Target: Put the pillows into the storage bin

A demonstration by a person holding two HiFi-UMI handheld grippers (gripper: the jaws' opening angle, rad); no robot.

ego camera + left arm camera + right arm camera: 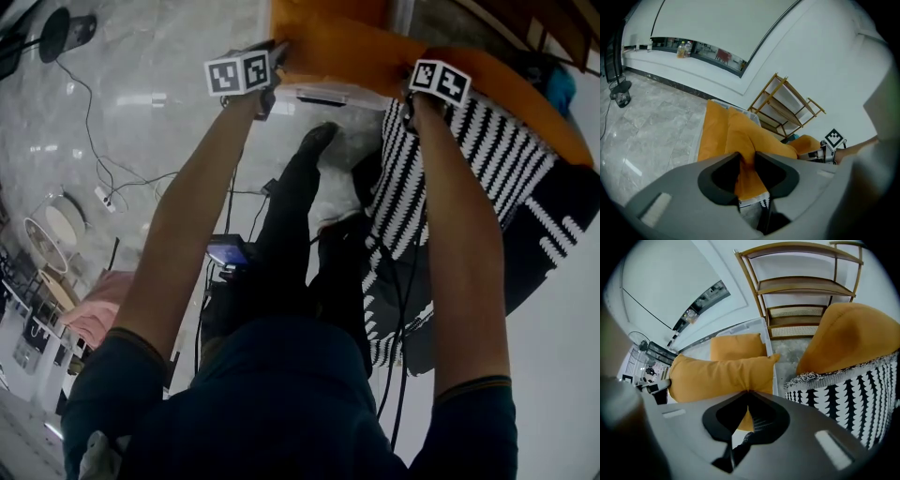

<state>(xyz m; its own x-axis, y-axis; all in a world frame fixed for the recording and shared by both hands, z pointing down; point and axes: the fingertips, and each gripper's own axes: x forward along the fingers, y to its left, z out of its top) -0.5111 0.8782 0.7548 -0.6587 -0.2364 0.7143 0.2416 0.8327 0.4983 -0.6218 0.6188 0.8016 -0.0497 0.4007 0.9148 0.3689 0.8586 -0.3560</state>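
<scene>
The left gripper (747, 158) is clamped on one end of the orange pillow (717, 376). The right gripper (747, 393) is closed on the opposite edge. The pillow hangs between them over the storage bin (323, 95), which contains a second orange pillow (738, 347).

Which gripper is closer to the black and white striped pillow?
Right. The right gripper pinches the orange pillow just beside the striped pillow; the left gripper grips the orange pillow's other end, farther away.
</scene>
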